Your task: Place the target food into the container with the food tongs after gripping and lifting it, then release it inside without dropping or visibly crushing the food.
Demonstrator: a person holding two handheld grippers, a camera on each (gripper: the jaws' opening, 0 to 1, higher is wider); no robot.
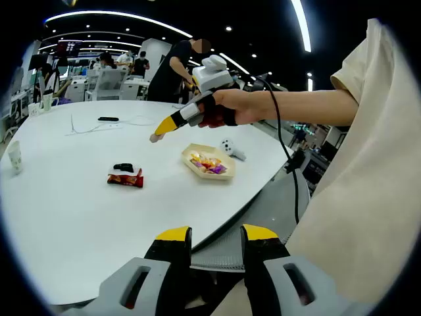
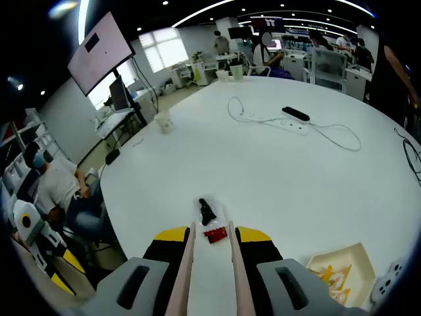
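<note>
- Across the left gripper view, the white table [image 1: 79, 210] spreads out, and the left claw [image 1: 216, 238] rises from the bottom edge with its yellow-tipped jaws parted and nothing between them, hanging over the near rim of the table.
- Near the middle of the table lies the red snack packet [image 1: 125, 178] with a small black object [image 1: 123, 166] just behind it, touching or nearly so.
- To the right of the packet sits the shallow container [image 1: 208, 162], holding a few brightly wrapped sweets; a white game controller [image 1: 231, 149] lies just beyond it.
- Above the container a person's hand [image 1: 230, 108] holds the right claw [image 1: 155, 137] in the air, its jaws carrying the food tongs (whose tips look drawn close together, though the view is too small to be sure).
- Farther off lie a power strip [image 1: 89, 126] and a paper cup [image 1: 14, 157].
- From the right gripper view, the right claw [image 2: 209, 232] clamps the two pale arms of the food tongs [image 2: 186, 270], which run forward between its jaws.
- The red snack packet [image 2: 215, 234] shows between the tong arms near their tips; whether they touch it I cannot tell.
- The small black object [image 2: 206, 211] sits just beyond, and the container [image 2: 342, 266] lies at lower right, apart from the packet.
</note>
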